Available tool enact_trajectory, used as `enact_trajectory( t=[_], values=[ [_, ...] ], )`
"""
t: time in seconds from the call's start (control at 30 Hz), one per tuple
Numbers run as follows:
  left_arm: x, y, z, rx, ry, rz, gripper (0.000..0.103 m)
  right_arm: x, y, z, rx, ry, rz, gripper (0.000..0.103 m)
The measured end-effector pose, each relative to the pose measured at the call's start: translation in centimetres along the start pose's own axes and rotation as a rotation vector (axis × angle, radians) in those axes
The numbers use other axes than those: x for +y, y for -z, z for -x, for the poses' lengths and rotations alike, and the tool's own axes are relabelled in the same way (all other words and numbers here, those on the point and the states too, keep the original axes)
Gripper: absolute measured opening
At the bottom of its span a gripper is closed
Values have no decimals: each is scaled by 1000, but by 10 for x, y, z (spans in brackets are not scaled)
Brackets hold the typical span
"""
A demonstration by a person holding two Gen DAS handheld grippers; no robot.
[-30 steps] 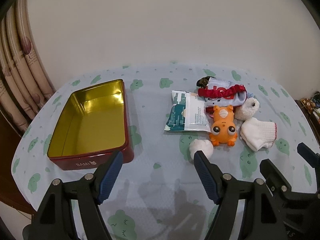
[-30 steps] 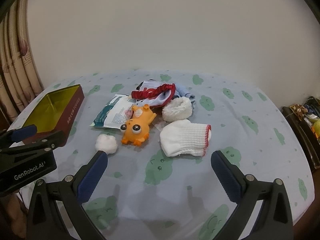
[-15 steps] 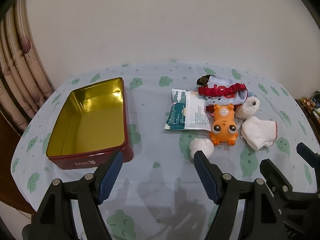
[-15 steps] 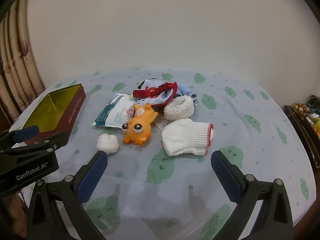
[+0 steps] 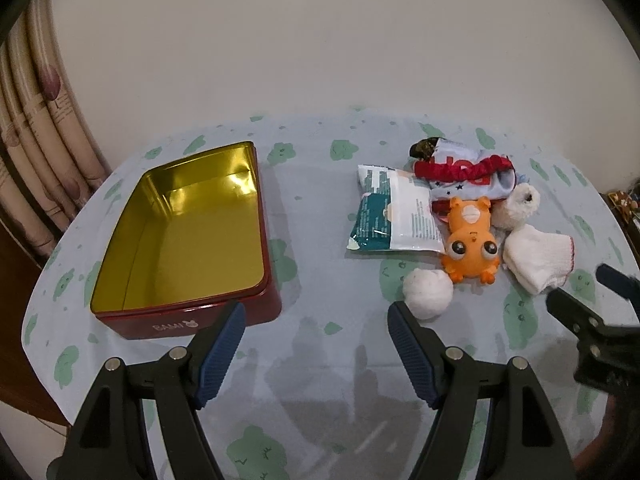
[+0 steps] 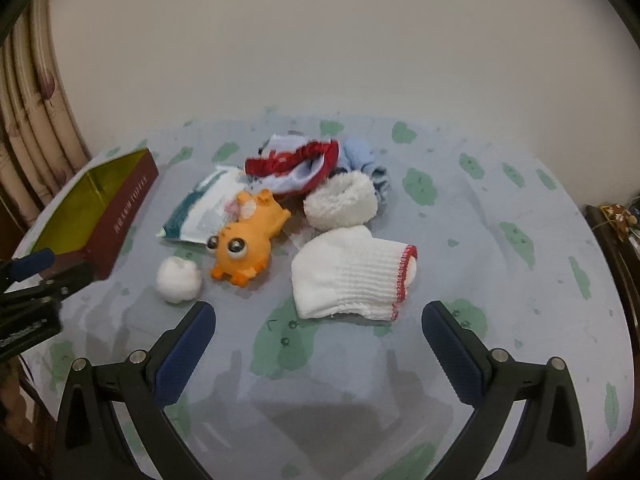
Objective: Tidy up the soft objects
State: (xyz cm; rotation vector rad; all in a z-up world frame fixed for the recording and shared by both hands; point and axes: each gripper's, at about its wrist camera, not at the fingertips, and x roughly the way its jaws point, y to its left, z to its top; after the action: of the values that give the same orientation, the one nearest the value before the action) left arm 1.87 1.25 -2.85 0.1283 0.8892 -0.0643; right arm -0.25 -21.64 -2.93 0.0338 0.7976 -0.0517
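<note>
Cloud-print tablecloth, nothing packed yet: the tin sits empty. Our right gripper has fingers wide apart, white sock at 12 o'clock. We'd pinch mid-sock. Left gripper gapes too.

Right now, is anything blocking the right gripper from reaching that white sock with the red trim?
Nothing visible does. The right gripper is open, and the white sock lies just ahead of it on bare tablecloth, apart from the orange toy.
</note>
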Motion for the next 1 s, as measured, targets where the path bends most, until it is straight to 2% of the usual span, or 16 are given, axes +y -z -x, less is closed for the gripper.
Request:
enact_trajectory(
  t=[0.27, 0.5, 0.53, 0.63, 0.7, 0.77, 0.8, 0.87, 1.0],
  values=[
    [-1, -2, -12, 14, 55, -44, 76, -9, -14, -42, 93, 0, 110, 101],
    [-23, -5, -28, 39, 121, -132, 76, -19, -18, -63, 96, 0, 85, 101],
    [-28, -5, -29, 39, 127, -152, 76, -20, -18, -65, 91, -1, 73, 96],
    [-36, -7, -34, 50, 151, -182, 76, -26, -16, -70, 89, -2, 60, 71],
    [-43, -9, -38, 63, 169, -195, 76, -29, -15, -68, 74, 2, 58, 62],
    [-48, -10, -42, 74, 195, -206, 76, -30, -14, -64, 64, 2, 64, 41],
    [-50, -10, -43, 80, 202, -210, 76, -31, -14, -62, 60, 1, 63, 36],
    [-54, -12, -46, 95, 217, -220, 76, -33, -15, -59, 67, -9, 40, 31],
    [-61, -16, -54, 112, 203, -233, 76, -30, -14, -54, 71, -11, 32, 29]
  ],
)
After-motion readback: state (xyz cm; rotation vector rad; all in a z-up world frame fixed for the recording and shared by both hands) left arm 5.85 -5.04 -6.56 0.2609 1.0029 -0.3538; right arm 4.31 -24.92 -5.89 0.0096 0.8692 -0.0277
